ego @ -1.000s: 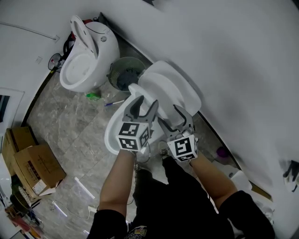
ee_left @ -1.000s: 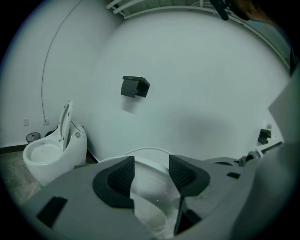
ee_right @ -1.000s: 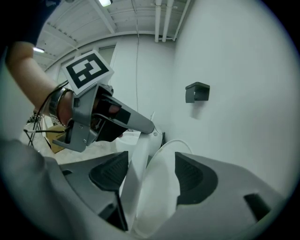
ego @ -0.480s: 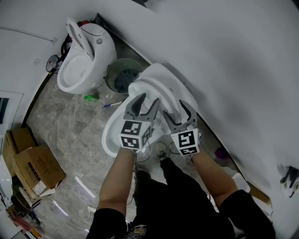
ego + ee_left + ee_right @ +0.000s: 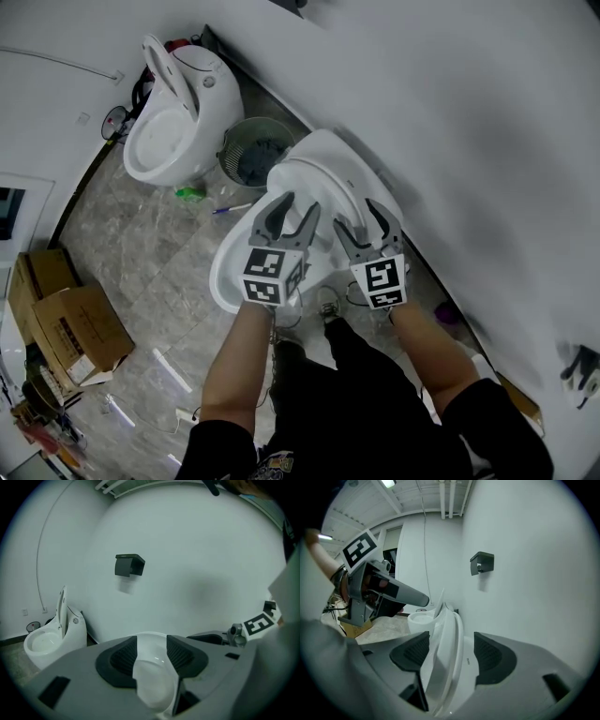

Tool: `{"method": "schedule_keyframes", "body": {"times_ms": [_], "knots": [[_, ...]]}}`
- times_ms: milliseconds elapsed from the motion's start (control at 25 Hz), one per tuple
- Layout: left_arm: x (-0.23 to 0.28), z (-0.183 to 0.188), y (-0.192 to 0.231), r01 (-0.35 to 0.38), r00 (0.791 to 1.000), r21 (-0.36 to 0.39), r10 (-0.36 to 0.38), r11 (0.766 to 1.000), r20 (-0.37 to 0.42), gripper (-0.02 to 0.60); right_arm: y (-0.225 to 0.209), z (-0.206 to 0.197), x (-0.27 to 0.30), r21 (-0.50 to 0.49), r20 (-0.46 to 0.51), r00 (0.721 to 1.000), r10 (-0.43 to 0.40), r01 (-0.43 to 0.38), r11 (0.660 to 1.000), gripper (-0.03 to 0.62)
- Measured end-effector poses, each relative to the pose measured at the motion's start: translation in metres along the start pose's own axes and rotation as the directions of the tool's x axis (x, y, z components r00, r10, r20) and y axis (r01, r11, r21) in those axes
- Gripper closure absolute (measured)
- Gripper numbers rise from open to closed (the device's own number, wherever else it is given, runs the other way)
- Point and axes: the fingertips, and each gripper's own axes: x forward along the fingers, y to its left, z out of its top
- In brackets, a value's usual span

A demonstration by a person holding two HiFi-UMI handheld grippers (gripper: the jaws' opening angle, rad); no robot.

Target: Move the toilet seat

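Toilet seat (image 5: 446, 653) stands raised and shows edge-on in the right gripper view. It leans toward the far wall (image 5: 450, 112). A second thin white plate, probably the lid, stands just beside it on the wall side. The long axis runs up and down, with the hinge end low and far and the free end high. The bowl (image 5: 228, 274) lies below, on the near side.

Right gripper (image 5: 356, 214): jaws wide apart, straddling the raised rim. The rim sits close to the left pad (image 5: 412, 654), with a clear gap to the right pad. Nothing is squeezed.

Left gripper (image 5: 298, 202): jaws have just been closing and stand wide. In the left gripper view a white rounded part of the seat fills the space between them. A dark slit low on the right side suggests no firm press yet.

The grippers sit side by side at the seat, the right one nearer the wall.

Judgement: the seat is already inside both jaws, so the coming move turns on the hinge. Once gripped, the free end would swing toward the near side and down onto the bowl. The right gripper, astride the rim, looks better placed to lead.
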Motion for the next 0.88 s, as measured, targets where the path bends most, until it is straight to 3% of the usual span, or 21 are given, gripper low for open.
{"method": "schedule_keyframes", "body": {"times_ms": [320, 480, 600, 760, 880], "knots": [[-0.038, 0.002, 0.019, -0.082, 0.996, -0.006, 0.082, 0.997, 0.025, 0.416, 0.009, 0.029, 0.001, -0.016, 0.073, 0.997, 0.038, -0.037, 0.999, 0.295], [-0.08, 0.0, 0.032, -0.138, 0.988, -0.038, 0.14, 0.99, 0.063, 0.504, 0.03, 0.053, -0.005, -0.036, 0.13, 0.988, 0.077, -0.073, 0.997, 0.314], [-0.12, -0.003, 0.039, -0.186, 0.979, -0.054, 0.189, 0.981, 0.078, 0.551, 0.053, 0.071, -0.017, -0.039, 0.168, 0.979, 0.117, -0.112, 0.993, 0.387], [-0.181, -0.007, 0.044, -0.242, 0.965, -0.061, 0.246, 0.968, 0.088, 0.569, 0.094, 0.091, -0.036, -0.058, 0.199, 0.962, 0.188, -0.18, 0.982, 0.581], [-0.234, -0.012, 0.045, -0.281, 0.952, -0.044, 0.284, 0.959, 0.117, 0.575, 0.134, 0.099, -0.052, -0.062, 0.203, 0.944, 0.261, -0.254, 0.965, 0.588]]}}
